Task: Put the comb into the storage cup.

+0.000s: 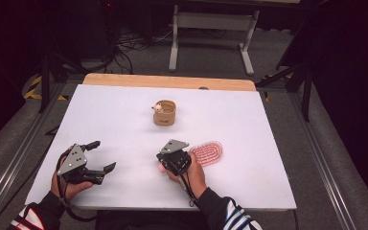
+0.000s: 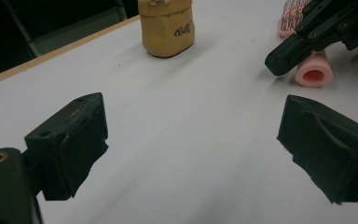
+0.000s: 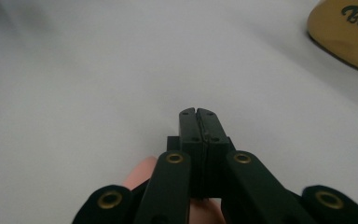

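While the left gripper rests w/ jaws spread wide over the bare white surface, the right gripper has its jaws pressed together, nothing between them. It is just above the pink brush, near the handle end. The tan cup stands well apart, farther back.

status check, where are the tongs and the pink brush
Left tongs open, hovering over bare table. Right tongs shut, empty, tips over the pink brush handle end. Tan cup farther back, nothing in the way.
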Demonstrator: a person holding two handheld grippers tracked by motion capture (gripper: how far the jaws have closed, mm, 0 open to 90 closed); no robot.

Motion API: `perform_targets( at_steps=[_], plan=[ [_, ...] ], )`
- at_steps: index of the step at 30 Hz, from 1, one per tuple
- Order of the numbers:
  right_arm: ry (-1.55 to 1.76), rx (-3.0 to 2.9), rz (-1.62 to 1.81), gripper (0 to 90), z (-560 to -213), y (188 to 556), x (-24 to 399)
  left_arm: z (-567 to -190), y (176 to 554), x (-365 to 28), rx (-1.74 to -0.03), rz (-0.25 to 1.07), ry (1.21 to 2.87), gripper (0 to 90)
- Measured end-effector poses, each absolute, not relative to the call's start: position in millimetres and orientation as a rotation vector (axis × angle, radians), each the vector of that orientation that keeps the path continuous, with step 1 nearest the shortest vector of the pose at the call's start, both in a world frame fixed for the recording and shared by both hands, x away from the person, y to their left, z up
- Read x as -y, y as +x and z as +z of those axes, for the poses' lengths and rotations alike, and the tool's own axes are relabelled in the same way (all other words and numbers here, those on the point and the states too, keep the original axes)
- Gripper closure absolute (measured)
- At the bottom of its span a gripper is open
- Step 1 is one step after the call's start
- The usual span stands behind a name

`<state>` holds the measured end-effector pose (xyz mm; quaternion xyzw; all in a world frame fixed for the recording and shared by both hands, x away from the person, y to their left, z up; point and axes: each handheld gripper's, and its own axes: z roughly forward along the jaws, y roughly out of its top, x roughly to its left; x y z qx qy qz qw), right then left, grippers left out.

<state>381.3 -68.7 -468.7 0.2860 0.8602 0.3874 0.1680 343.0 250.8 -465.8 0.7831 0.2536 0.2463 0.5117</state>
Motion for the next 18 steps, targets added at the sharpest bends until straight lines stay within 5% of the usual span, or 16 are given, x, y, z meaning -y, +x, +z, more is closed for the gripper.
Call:
perform_targets(
  at_steps=[18],
  plan=[
    [0.681, -2.66, 1.037, 90.0, -464.4, 367.9, 79.4, -466.3, 343.1, -249.2, -0.61, 0.588, 1.898, 9.8]
  ],
)
